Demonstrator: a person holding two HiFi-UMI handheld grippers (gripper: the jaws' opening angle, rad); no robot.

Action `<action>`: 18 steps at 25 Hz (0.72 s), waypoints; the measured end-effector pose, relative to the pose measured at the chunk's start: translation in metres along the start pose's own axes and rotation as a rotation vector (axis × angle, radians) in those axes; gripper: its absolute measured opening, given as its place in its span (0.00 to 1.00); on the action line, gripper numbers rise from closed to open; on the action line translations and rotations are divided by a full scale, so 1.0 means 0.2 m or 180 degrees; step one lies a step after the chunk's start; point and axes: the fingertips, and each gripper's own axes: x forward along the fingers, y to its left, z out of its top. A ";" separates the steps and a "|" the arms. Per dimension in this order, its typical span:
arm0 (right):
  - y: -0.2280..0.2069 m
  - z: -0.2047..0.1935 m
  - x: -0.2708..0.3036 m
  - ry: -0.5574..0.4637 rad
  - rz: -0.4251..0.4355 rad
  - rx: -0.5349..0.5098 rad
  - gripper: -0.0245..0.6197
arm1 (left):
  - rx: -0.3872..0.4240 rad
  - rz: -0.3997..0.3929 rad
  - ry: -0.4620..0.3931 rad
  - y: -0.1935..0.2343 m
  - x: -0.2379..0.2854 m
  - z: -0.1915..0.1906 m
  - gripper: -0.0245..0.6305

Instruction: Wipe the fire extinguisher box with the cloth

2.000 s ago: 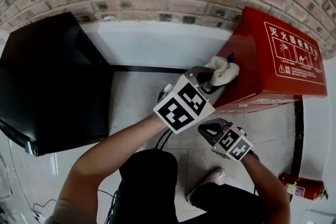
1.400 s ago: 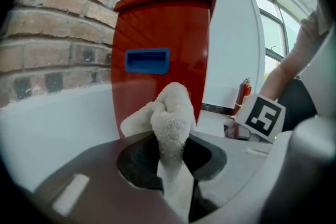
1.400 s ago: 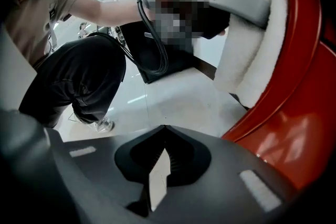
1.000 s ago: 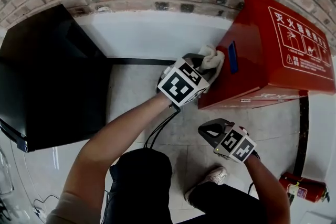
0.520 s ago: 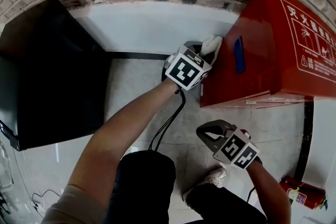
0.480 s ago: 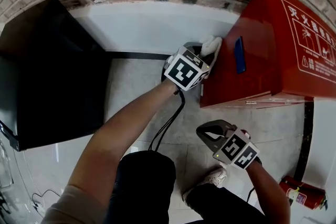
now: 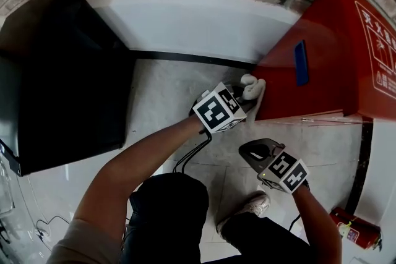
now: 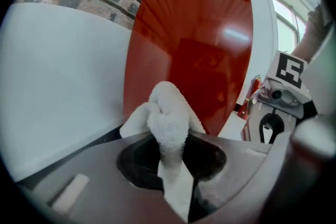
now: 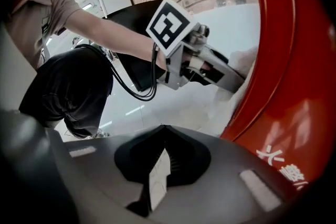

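The red fire extinguisher box point(image 7: 322, 74) stands against the brick wall, with a blue handle point(image 7: 301, 62) on its left side face. My left gripper point(image 7: 245, 97) is shut on a white cloth point(image 7: 252, 86) and presses it against the lower left corner of that face. In the left gripper view the cloth point(image 8: 167, 122) bulges from between the jaws, right before the red box point(image 8: 194, 44). My right gripper point(image 7: 249, 150) hangs shut and empty below, in front of the box. In the right gripper view the right gripper point(image 9: 157, 168) shows closed jaws beside the red box point(image 9: 286, 86).
A black cabinet point(image 7: 62, 83) stands at the left against the wall. A white skirting strip point(image 7: 185, 25) runs under the bricks. A red fire extinguisher point(image 7: 356, 227) lies on the floor at the lower right. The person's legs and a shoe point(image 7: 250, 206) are below the grippers.
My left gripper has slid the cloth down the box's left side face, from near its top edge to its bottom corner. The right gripper has hardly moved.
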 end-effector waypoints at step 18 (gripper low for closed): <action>-0.04 -0.10 0.06 0.0063 0.0091 0.0128 0.08 | -0.0155 0.0263 0.0335 0.21 0.27 -0.35 0.17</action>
